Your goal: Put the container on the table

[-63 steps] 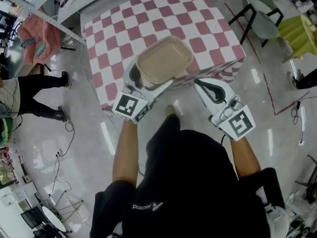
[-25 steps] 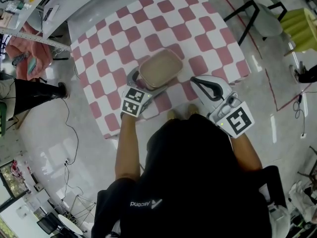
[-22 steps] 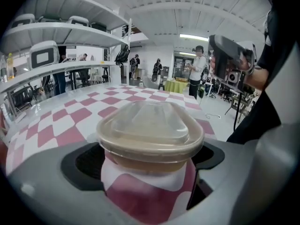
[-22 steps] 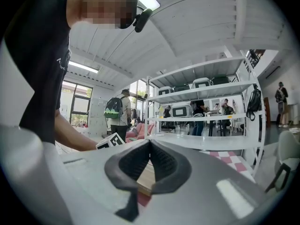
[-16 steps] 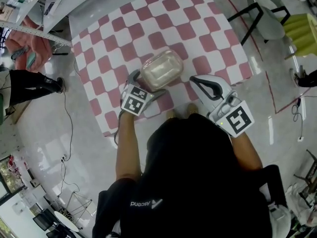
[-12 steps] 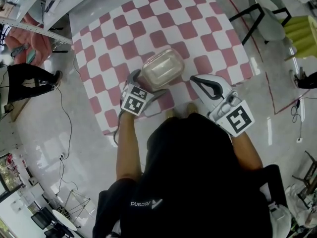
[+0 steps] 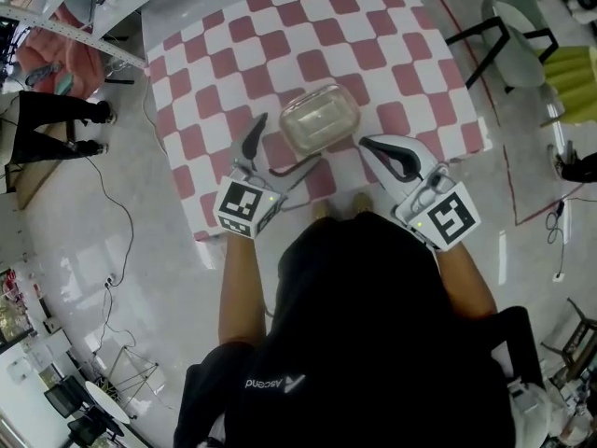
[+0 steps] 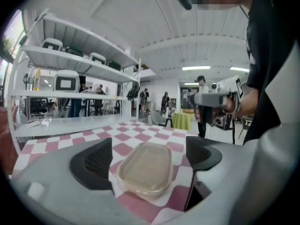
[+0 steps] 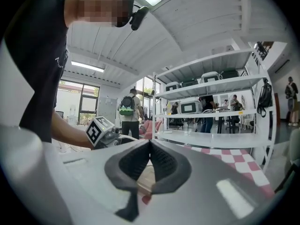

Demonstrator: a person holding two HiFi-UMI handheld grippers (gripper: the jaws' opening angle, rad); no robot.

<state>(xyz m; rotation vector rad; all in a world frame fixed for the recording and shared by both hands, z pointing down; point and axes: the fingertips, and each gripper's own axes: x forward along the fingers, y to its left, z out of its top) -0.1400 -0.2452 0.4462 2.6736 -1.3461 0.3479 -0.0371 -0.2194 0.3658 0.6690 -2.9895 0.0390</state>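
Bright, even light from ceiling strips [image 8: 199, 68]. Glare on floor [image 7: 93, 287] left of table [image 7: 373, 54]. Edges fisheye-warped.

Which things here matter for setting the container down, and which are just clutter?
Job: container, resting on the checkered table; left hand-held gripper, open, jaws just narrowed slightly, not gripping the container.
Lying about: chair, pink cloth, yellow-green draped table, shelving; right hand-held gripper, shut, empty.

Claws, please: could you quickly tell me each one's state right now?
Left claw: open, just narrowed slightly, nothing between; container lies ahead.
Right claw: shut, empty.
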